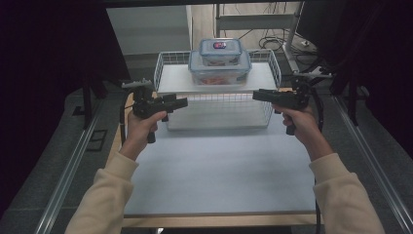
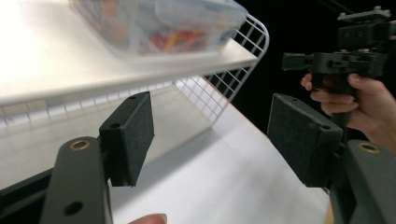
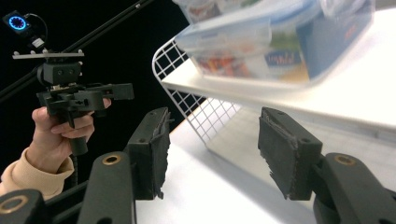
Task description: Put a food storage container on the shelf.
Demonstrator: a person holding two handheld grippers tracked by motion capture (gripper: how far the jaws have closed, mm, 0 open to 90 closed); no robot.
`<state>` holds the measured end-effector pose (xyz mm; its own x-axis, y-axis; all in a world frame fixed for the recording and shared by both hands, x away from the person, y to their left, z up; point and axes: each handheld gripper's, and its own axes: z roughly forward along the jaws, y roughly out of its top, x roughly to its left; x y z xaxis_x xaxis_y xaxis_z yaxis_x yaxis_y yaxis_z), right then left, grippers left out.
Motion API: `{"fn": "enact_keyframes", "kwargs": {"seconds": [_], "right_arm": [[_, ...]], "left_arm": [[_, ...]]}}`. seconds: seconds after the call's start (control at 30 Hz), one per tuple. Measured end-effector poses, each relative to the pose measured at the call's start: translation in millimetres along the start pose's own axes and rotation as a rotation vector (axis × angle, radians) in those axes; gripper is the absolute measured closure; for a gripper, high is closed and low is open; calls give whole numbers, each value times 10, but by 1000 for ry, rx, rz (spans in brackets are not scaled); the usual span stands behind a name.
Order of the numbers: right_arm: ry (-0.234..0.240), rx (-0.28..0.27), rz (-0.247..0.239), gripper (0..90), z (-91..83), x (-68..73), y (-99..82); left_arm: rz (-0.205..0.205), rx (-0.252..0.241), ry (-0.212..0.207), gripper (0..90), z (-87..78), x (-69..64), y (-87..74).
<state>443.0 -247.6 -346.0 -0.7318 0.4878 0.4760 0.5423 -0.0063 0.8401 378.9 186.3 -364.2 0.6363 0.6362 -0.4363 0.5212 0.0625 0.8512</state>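
Observation:
A white wire rack [image 1: 272,62] stands at the back of the table, with a white shelf [image 1: 175,80] across its top. On that shelf sits a large clear lidded container [image 1: 220,73] with a smaller blue-rimmed container [image 1: 220,51] stacked on it. My left gripper [image 1: 184,102] hovers in front of the rack's left side, pointing right, jaws open and empty. My right gripper [image 1: 255,95] hovers at the rack's right front, pointing left, also open and empty. In the left gripper view the large container [image 2: 159,23] lies above the jaws. The right gripper view shows it [image 3: 275,46] above its jaws too.
The white tabletop [image 1: 219,170] stretches in front of the rack. Metal rails run along both sides of the table, with dark curtains beyond. Cables and a shelf frame [image 1: 258,22] lie behind the rack. The rack's lower level [image 1: 219,117] is open at the front.

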Motion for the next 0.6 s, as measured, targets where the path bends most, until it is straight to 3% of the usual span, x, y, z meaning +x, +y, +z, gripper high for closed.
{"fn": "enact_keyframes", "kwargs": {"seconds": [0.3,0.47,0.6], "right_arm": [[27,-7,11,421,-132,-14,-408],[-4,25,-18,406,-203,1,-727],[-8,47,-4,400,-257,-25,-1037]], "left_arm": [[-18,4,-6,309,-82,-25,-510],[-20,30,-2,307,-84,-47,-819],[-43,52,-1,304,-66,-21,-1050]]}}
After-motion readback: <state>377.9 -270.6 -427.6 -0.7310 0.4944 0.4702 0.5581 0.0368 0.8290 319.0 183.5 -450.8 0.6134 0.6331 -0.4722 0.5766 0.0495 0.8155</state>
